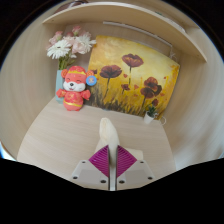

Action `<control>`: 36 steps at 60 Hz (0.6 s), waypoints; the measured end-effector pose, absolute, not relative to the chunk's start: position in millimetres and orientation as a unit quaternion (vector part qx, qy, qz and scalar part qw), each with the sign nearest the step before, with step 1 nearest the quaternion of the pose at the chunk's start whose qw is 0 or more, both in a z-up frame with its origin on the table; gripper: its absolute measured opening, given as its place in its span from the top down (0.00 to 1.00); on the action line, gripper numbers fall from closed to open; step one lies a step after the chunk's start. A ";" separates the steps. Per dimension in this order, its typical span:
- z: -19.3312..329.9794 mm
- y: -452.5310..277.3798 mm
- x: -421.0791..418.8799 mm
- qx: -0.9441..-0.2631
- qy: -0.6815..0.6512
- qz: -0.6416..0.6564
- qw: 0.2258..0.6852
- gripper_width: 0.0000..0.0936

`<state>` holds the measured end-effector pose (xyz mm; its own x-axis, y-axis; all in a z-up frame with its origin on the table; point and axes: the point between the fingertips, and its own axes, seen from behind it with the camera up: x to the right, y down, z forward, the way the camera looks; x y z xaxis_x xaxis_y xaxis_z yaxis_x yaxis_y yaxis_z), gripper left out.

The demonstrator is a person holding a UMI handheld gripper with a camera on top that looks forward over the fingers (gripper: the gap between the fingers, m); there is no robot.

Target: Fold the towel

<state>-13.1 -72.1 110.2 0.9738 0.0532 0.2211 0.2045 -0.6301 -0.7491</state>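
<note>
Towel (107,133) is pinched between the nearly closed gripper (113,158) fingers, rising beyond their tips.

Pale grey tongs (112,160) with two angular fingers bearing magenta pads (99,158) patterned with fine grid lines

One gripper (112,160) shows, with two fingers, each bearing one magenta pad (100,158). One white towel (108,131) is pinched between them. One table (60,135) lies beneath. One stuffed toy (73,88) stands at the back, beside one bunch of flowers (70,44). One flower painting (133,75) leans behind, and one shelf (120,14) runs above.
</note>
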 end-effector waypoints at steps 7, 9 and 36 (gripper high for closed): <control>84.1 -86.6 49.7 -0.911 -0.050 -0.076 0.403 0.70; 71.7 -92.8 70.9 -0.914 -0.046 -0.086 0.393 0.59; 119.4 -126.4 113.6 -0.906 0.001 -0.047 0.421 0.27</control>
